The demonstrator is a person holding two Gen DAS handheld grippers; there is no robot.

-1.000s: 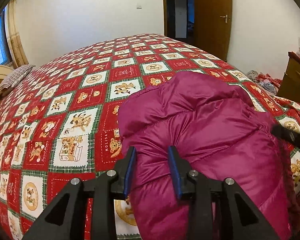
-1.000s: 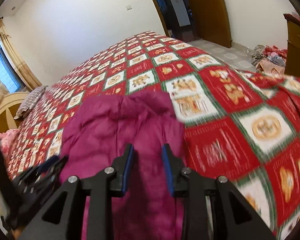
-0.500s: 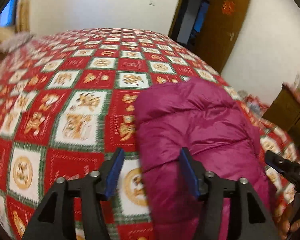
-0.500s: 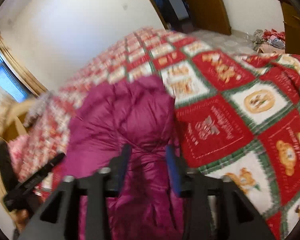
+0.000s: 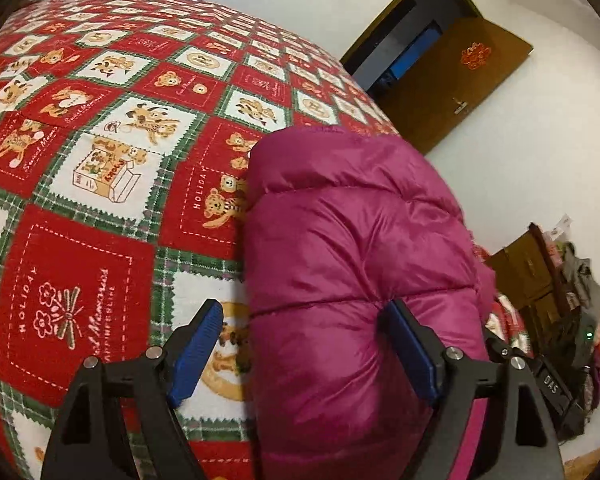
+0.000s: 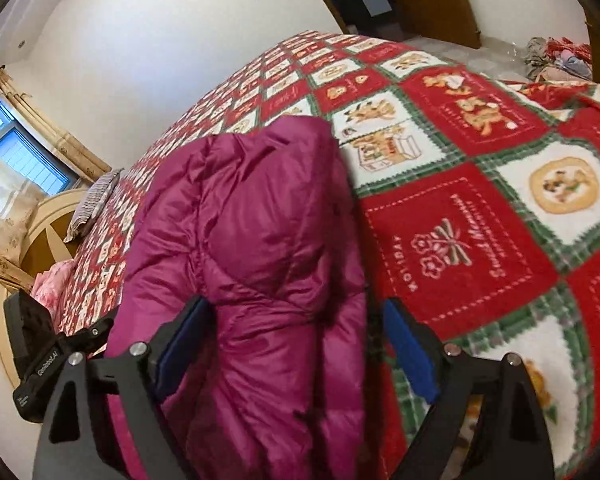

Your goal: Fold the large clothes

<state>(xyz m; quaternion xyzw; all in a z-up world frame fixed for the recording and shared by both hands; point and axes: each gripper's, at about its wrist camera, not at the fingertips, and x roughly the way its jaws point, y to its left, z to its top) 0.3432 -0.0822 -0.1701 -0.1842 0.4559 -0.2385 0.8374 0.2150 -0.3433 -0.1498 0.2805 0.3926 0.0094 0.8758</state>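
A magenta puffer jacket (image 5: 352, 256) lies folded in a long bundle on the red holiday-pattern bedspread (image 5: 88, 168). My left gripper (image 5: 304, 326) is open wide and straddles the jacket's left edge near its near end. In the right wrist view the jacket (image 6: 240, 240) runs away from me, and my right gripper (image 6: 296, 328) is open wide around its right edge. The right gripper's body shows at the left view's lower right (image 5: 548, 384); the left gripper's body shows at the right view's lower left (image 6: 40, 364).
An open wooden door (image 5: 460, 80) and a wooden cabinet (image 5: 528, 276) with clothes on it stand to the right. A striped pillow (image 6: 96, 204) and a round headboard (image 6: 16, 264) are at the bed's far left. Clothes lie on the floor (image 6: 556, 56).
Both grippers have opened from nearly shut to wide open. Both have tilted and shifted over the jacket, which lies much as it did.
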